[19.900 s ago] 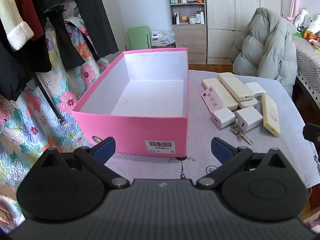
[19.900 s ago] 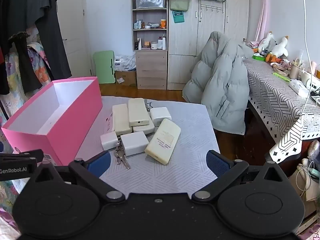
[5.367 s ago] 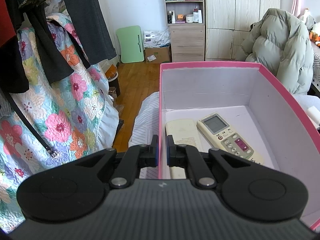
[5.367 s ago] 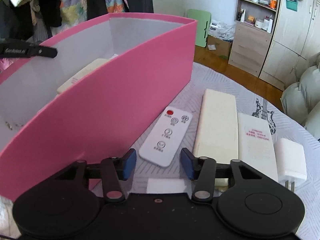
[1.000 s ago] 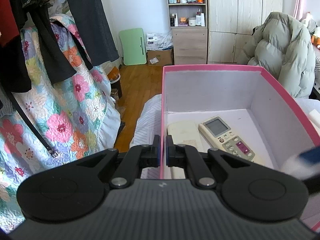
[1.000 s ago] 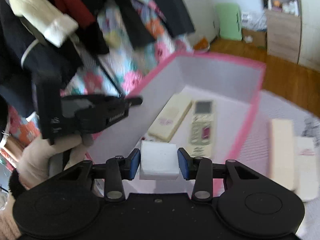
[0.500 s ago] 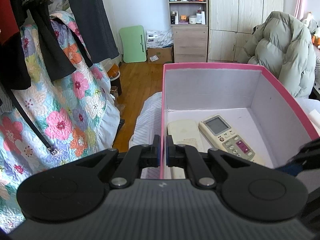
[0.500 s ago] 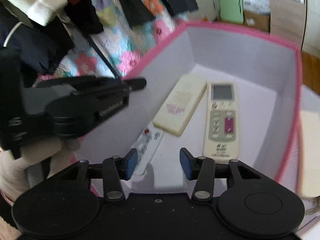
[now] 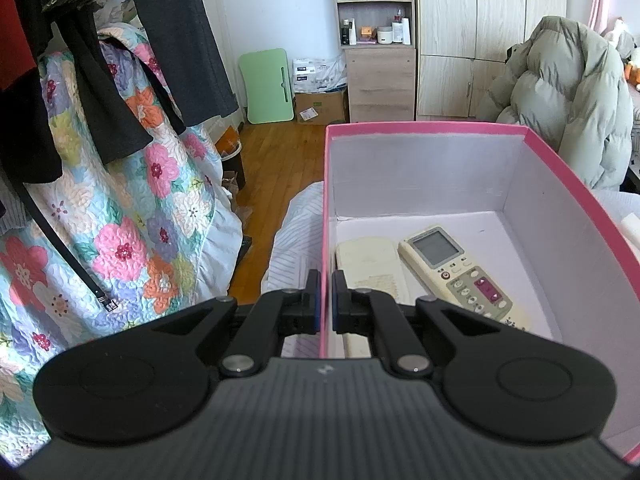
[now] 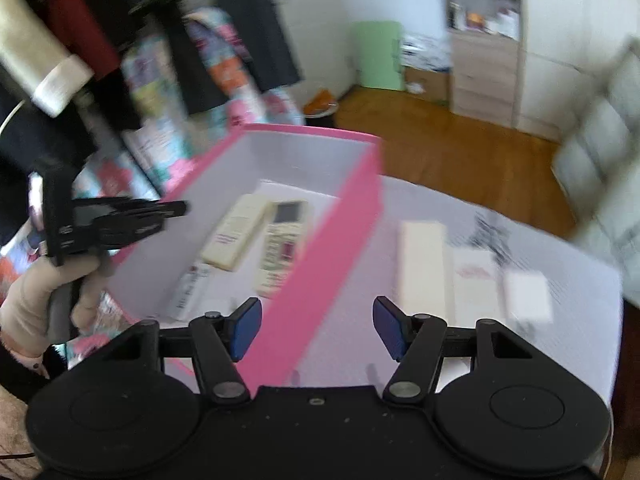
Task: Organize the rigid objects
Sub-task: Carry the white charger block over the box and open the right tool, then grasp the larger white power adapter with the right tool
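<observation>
Pink box (image 9: 560, 168), open-topped, is set on a table covered with a pale patterned cloth (image 10: 580, 292). Its left wall is pinched between the closed fingers of the left gripper (image 9: 326, 304), which is gripped by a person's hand (image 10: 36, 300) in the right wrist view. Contents so far: one cream remote lying face down (image 9: 372, 256), one remote with a screen and buttons (image 9: 456, 272) just beside it, and one small white remote (image 10: 188, 292) against the left wall near the near corner; the last is seen only in the blurred right wrist view. Whether anything more lies in the near end of the box cannot be told. The right gripper (image 10: 316, 330) is held above the box's right wall with its jaws spread; they have just been opening, and nothing is between them. Still outside on the cloth: a long cream block (image 10: 422, 268), a flat white slab with a pink label (image 10: 474, 280) beside it, and a small white charger-like block (image 10: 528, 296) further right. The task is judged to be roughly half done, with at least these three pieces left to be boxed. Room: wooden floor (image 9: 276, 168), a floral quilt (image 9: 120, 216) and dark clothes (image 9: 80, 60) hung on the left, a shelf unit with bottles (image 9: 376, 32), pale wardrobes, a green folding board (image 9: 268, 84) against the wall, and a grey puffer coat (image 9: 568, 92) draped on the right.
</observation>
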